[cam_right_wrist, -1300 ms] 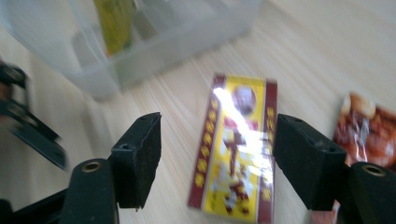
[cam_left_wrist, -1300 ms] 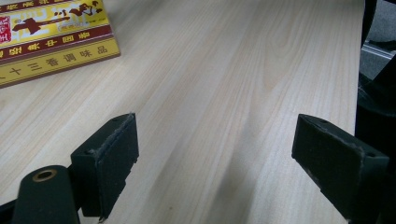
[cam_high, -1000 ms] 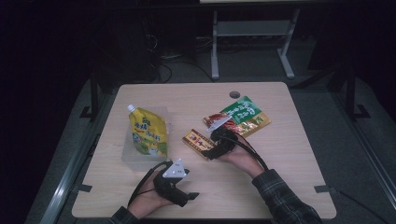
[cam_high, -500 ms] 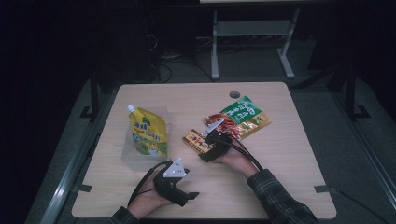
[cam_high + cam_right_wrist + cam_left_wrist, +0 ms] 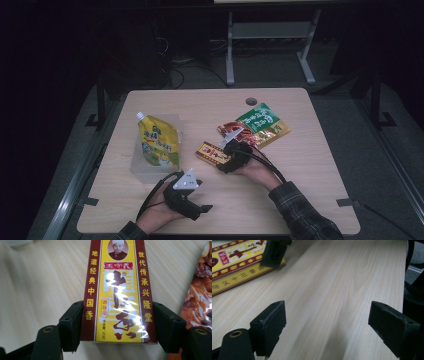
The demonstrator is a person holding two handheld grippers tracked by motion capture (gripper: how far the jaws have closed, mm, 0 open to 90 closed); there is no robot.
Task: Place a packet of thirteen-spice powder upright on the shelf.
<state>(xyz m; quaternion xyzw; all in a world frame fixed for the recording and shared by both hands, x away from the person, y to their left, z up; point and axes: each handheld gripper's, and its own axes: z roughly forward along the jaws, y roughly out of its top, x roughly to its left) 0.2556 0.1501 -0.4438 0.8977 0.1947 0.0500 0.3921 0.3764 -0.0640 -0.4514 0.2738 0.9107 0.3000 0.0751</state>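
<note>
So the right gripper (image 5: 117,327) has its fingers (image 5: 71,326) on either side of the seasoning box (image 5: 118,290), near end of it, and they've just been closing in; they look right up against the box's long edges, but I can't swear they're squeezing yet. The box's long axis runs straight away from the fingers, toward the top of the right gripper view, so it's lined up for a lengthwise pinch. In the high view it lies flat at centre frame on the tabletop (image 5: 310,165). It's a slim yellow carton with maroon side bands and red-gold lettering. The left gripper (image 5: 192,202) sits lower left, fingers spread, holding nothing.
</note>
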